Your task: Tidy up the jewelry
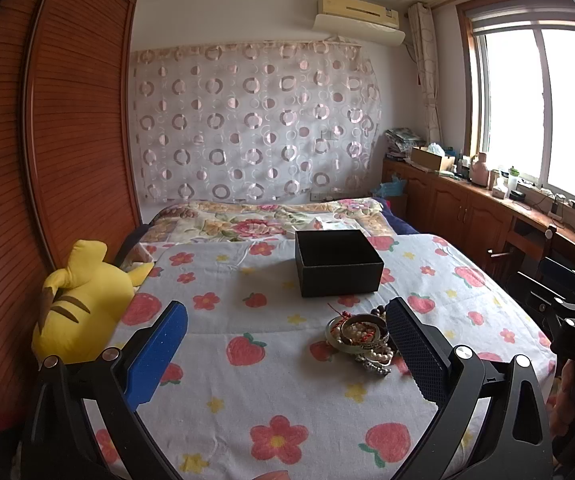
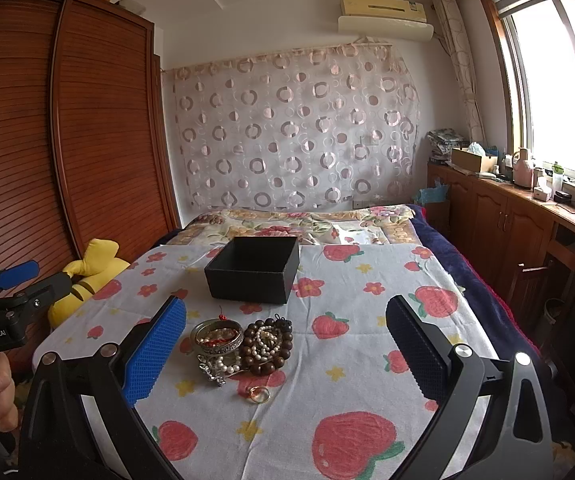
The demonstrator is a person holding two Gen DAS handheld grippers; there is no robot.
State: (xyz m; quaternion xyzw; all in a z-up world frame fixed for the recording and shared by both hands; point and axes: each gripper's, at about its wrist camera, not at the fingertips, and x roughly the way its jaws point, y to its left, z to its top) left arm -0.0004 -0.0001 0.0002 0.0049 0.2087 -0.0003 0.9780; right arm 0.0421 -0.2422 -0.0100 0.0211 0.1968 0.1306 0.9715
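A: Where's our stuff? We've got a tangled heap of jewelry (image 2: 239, 346) on the strawberry-and-flower print bedspread (image 2: 367, 344), roughly mid-bed, nearer our edge. The open black rectangular cardboard box (image 2: 253, 274) sits just behind it toward the headboard, apart from the heap, and looks empty from here.

A: What's in the heap? We see a pale green bangle with red cord across it (image 2: 218, 334), a dark brown wooden bead bracelet (image 2: 267, 344), white pearl strands (image 2: 223, 368) draped through both, and a small gold ring with a clear stone (image 2: 258, 394) lying alone just in front.

B: Handling, our guess: all light. The bangle is stiff, slick and probably breakable, so we'd pinch it across the rim. Wooden beads are grippy and firm; take the loop's outer edge. Pearls are limp and tangled, so lifting one piece likely drags others. The ring is tiny and lies flat on soft cloth, the hardest pick.

A: Fingers? The left gripper (image 1: 287, 344) has its fingers spread wide, holding nothing; the dark finger (image 1: 415, 352) sits beside the heap, and we can't tell if it touches.

B: The right gripper (image 2: 287, 344) is also spread wide and empty, the heap between its fingers and close to the blue finger (image 2: 155, 352); contact unclear.
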